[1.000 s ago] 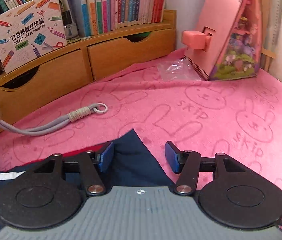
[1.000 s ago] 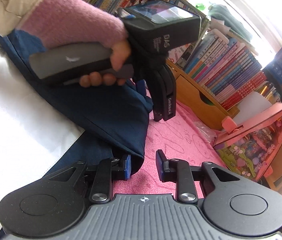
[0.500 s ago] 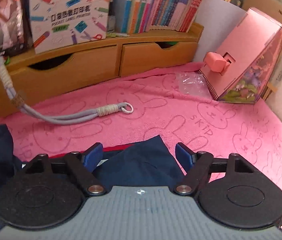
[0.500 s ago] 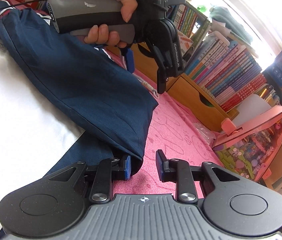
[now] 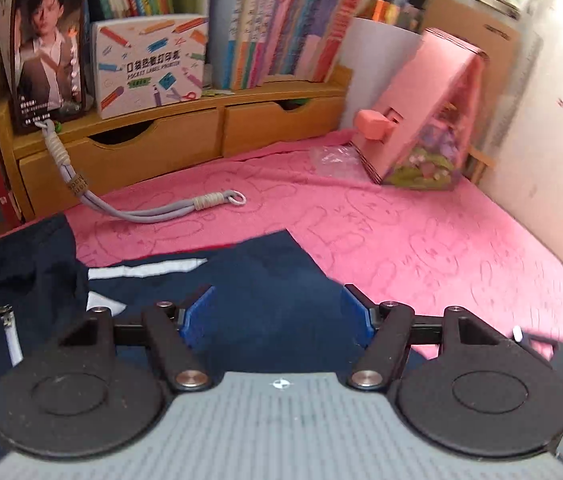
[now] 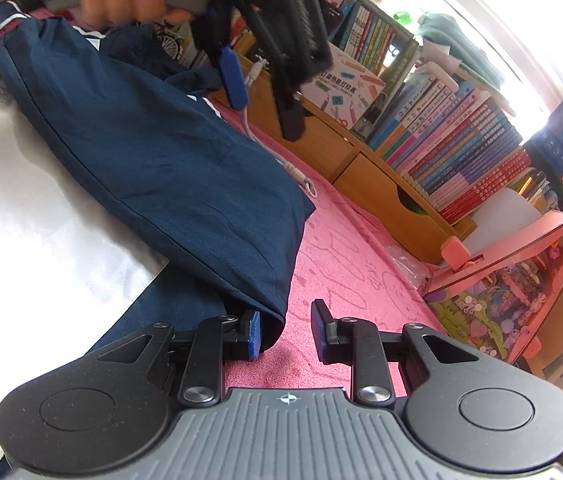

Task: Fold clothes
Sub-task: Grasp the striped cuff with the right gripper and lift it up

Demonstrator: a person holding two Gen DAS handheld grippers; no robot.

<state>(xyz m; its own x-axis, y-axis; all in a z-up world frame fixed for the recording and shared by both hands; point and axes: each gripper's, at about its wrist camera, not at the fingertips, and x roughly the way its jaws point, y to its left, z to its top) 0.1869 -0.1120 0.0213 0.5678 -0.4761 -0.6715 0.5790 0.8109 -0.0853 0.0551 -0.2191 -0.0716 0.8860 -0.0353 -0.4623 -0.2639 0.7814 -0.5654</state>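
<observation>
Left wrist view — left tongs (image 5: 277, 312) just spreading, empty above navy garment (image 5: 265, 280), right tongs (image 6: 285, 332) parted — its hem beside one pad

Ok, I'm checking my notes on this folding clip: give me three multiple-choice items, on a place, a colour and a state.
1. Where does the grey cord lie? A on the pink towel; B in a drawer; C on a book.
2. What colour is the garment? A navy; B green; C yellow.
3. How is the left tool? A open; B shut on the garment; C shut on the cord.
Key: A, its loop rests on the towel; A, dark blue cloth; A, its jaws have just been opening, pads apart, pinching nothing.
</observation>
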